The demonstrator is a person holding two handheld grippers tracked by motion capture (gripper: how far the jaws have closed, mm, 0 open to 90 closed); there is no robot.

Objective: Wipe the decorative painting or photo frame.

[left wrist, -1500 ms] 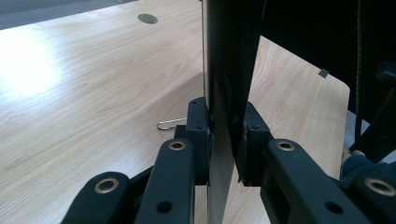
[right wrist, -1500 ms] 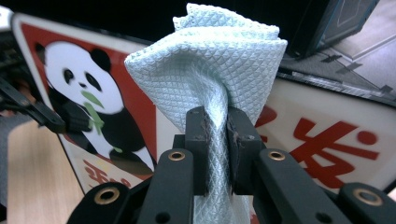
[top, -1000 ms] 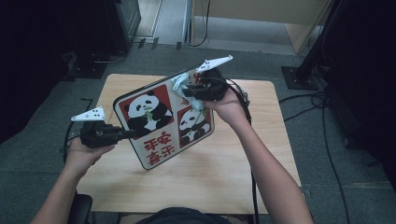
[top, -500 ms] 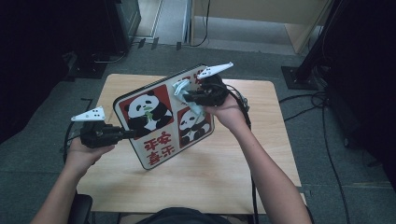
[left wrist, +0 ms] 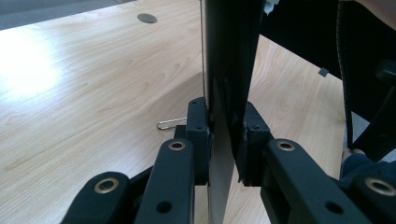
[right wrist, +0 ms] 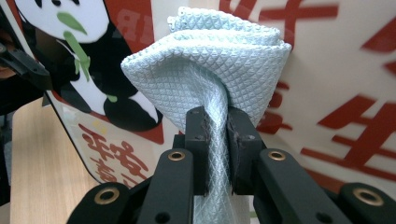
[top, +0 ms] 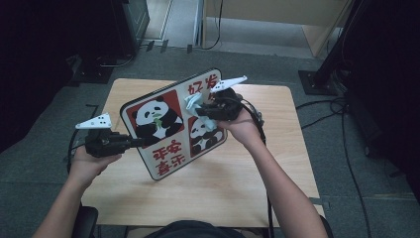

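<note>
Panda sign board held tilted above the tabletop, cloth pressed to its face.

High view: the left tool [top: 141, 143] grips the left edge of the sign board [top: 171, 124], which stands tilted over the tabletop [top: 277, 163]; the right tool [top: 200, 110] holds a pale blue cloth [top: 195, 101] against the board's printed face. Left gripper view: the left tool [left wrist: 223, 140] has its jaws closed on the board's edge [left wrist: 229, 70], one pad on each side; a paper clip [left wrist: 170, 123] lies on the tabletop [left wrist: 70, 93] beyond. Right gripper view: the right tool [right wrist: 216, 135] is clamped on the bunched cloth [right wrist: 205, 60], which touches the board [right wrist: 327, 70].
</note>
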